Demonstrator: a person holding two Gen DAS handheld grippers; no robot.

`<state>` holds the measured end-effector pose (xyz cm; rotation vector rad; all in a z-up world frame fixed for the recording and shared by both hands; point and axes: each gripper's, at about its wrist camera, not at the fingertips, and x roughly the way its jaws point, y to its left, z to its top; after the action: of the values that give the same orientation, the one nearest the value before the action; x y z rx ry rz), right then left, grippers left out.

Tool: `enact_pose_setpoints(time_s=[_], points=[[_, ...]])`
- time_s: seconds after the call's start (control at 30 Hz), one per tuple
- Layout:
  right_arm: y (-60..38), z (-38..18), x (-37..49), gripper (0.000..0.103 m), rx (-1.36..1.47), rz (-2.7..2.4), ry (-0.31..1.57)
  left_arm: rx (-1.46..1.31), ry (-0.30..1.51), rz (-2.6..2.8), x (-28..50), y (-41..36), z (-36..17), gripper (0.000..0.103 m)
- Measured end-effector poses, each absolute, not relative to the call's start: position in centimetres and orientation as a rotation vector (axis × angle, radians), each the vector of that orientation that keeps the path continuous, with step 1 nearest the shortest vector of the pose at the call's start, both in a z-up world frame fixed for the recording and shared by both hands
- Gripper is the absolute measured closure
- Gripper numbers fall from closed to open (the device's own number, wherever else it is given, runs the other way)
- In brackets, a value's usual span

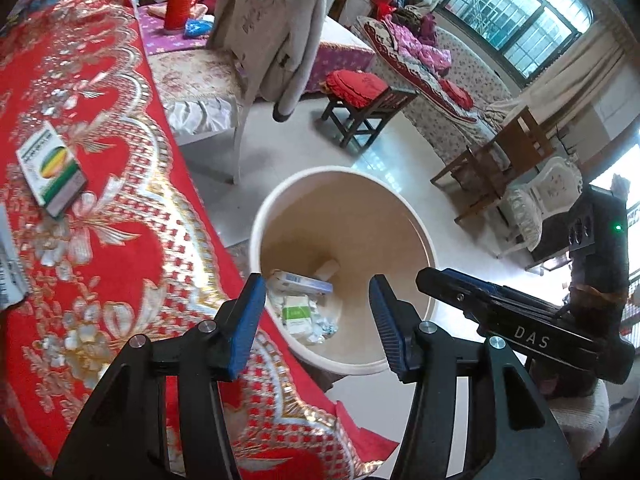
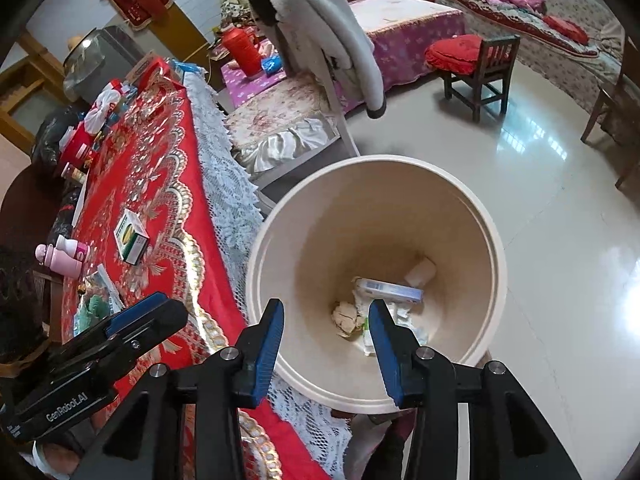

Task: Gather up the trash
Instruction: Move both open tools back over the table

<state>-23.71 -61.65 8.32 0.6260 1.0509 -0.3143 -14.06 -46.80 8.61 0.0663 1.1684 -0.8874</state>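
- Red-clothed table [image 2: 160, 184] is seen at nine o'clock of the bin [image 2: 494, 240], where trash lies.
- Left tool [image 1: 316, 316] and right tool [image 2: 326, 340] are held wide, empty.
- Green-striped box [image 2: 130, 238], at ten o'clock, lies nearer the left tool.

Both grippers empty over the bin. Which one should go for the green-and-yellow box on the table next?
Left, probably. Both the left gripper and the right gripper are open and empty above the bin. The left sits on the table side, nearer the green-and-yellow box on the red tablecloth; the right would have to cross over it.
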Motion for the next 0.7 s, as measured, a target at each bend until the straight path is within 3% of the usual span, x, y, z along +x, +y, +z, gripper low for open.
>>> enact_pose_setpoints(time_s=[0.7], points=[[-53.1, 9.3, -14.5, 0.061, 0.515, -0.095, 1.066, -0.039, 1.051, -0.698, -10.3, -34.0, 13.7, 0.051]])
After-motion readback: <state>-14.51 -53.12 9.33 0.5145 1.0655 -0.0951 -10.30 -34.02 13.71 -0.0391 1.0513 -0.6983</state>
